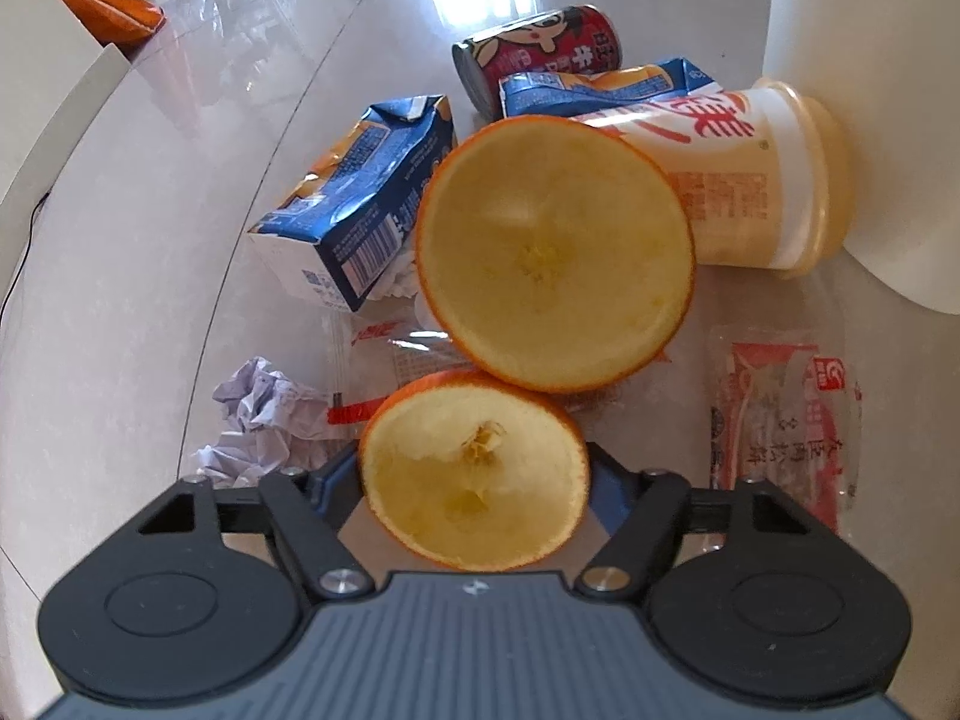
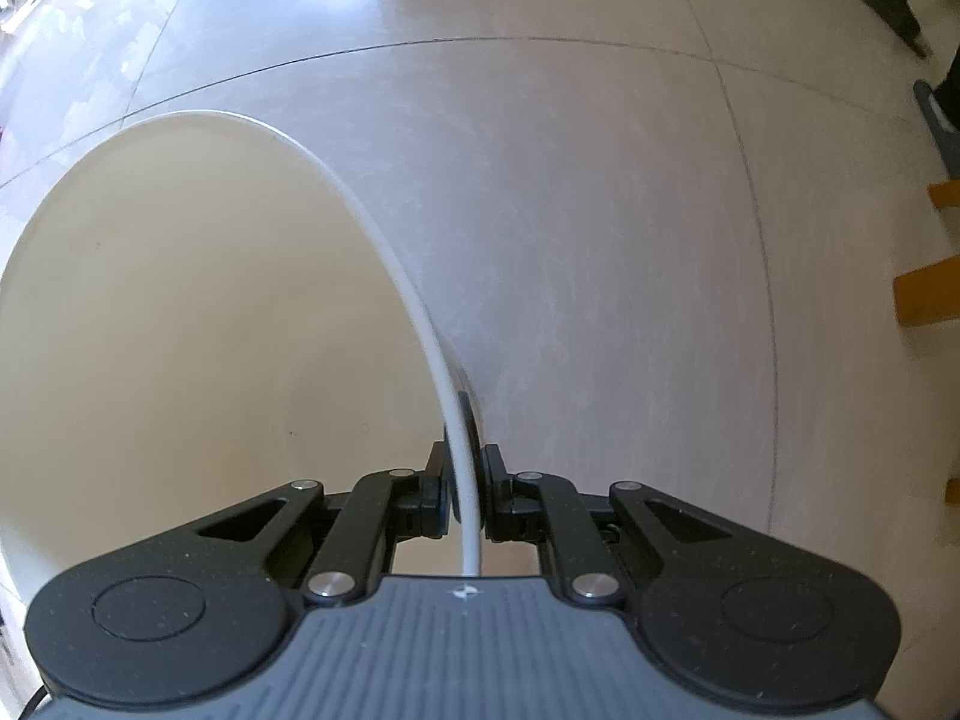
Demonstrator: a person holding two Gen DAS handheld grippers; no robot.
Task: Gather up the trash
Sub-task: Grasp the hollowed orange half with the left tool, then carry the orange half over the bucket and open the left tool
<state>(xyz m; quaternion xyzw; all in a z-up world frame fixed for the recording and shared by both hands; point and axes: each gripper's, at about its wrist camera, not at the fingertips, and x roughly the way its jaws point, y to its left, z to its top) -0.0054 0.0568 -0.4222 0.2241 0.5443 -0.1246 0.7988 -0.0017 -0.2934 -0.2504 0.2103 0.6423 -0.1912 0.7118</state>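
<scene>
A small hollowed orange peel half (image 1: 474, 480) sits between the fingers of my left gripper (image 1: 474, 468), and both pads touch its rim. A bigger orange peel half (image 1: 555, 252) lies just beyond it, leaning on a yellow plastic cup (image 1: 750, 174). Around them on the floor are two crushed blue cartons (image 1: 354, 210) (image 1: 588, 87), a red can (image 1: 534, 54), crumpled paper (image 1: 258, 414) and a red-printed clear wrapper (image 1: 780, 420). My right gripper (image 2: 465, 450) points down and is shut on the rim of a white bin (image 2: 384, 252), whose inside looks empty.
The white bin's wall (image 1: 870, 120) rises at the right of the trash pile. An orange object (image 1: 114, 6) lies far left, and a black cable (image 1: 18, 276) runs along the left edge. Wooden legs (image 2: 930, 294) and a dark shape (image 2: 888, 6) stand right of the bin.
</scene>
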